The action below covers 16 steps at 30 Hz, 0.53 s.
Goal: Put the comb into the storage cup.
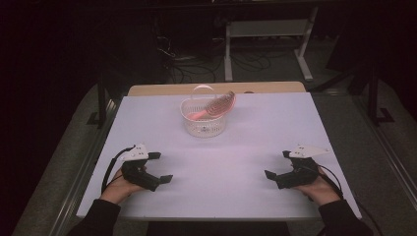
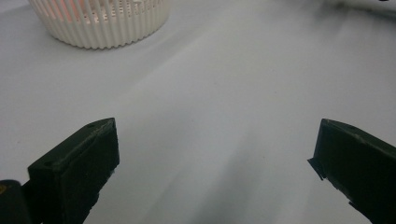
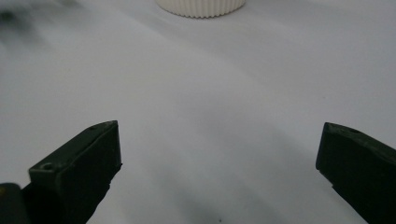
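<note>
- White and slatted, sitting at the far middle of the pale table (image 1: 221, 167) in the high view: a round basket (image 1: 203, 124) with a thin hoop handle standing up over its back rim.
- Lying across the basket's top, a pink hairbrush (image 1: 214, 108), bristle head tilted up toward the right rim, handle pointing down and left inside.
- Resting near the front left corner, well apart from the basket: the left gripper (image 1: 160, 167), held in a hand (image 1: 119, 187), jaws spread wide and gripping nothing.
- Resting near the front right corner, likewise well apart from the basket: the right gripper (image 1: 278, 164), held in the other hand (image 1: 318, 189), jaws spread wide and gripping nothing.
- Looking along the left gripper (image 2: 212, 161) in its own view: two black jaws standing far apart at the bottom corners, bare table (image 2: 210, 107) between them, the basket (image 2: 100, 23) at the upper left with pink glowing through its slats.
- Looking along the right gripper (image 3: 217, 163) in its own view: jaws again gaping wide over bare table (image 3: 210, 116), nothing between them, the basket's (image 3: 201, 7) ribbed base peeking in at the top middle.
</note>
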### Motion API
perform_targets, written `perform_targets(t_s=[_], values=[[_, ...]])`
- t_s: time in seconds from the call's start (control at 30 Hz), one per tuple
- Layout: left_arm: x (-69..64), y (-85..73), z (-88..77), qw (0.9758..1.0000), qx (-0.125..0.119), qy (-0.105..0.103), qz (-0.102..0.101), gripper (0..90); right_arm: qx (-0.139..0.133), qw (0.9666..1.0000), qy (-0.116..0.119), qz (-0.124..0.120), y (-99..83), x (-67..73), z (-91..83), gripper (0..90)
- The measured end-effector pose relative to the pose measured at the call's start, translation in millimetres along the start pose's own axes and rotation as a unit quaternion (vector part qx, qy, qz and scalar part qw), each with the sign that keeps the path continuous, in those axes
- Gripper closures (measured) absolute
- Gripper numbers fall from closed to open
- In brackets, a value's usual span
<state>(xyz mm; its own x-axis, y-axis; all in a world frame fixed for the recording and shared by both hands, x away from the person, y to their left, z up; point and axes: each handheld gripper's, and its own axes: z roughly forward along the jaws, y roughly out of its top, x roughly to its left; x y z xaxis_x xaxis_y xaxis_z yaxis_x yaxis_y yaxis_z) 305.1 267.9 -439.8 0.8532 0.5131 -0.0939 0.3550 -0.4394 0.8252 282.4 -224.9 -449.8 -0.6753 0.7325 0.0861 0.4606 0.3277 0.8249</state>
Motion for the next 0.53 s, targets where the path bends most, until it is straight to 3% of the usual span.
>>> perform_targets(t_s=[0.53], values=[[0.7, -0.4, -0.1, 1.0, 0.001, 0.002, 0.0, 0.3, 0.014, 0.9999, 0.002, -0.004, -2.0, 0.0, 2.2, 0.0]])
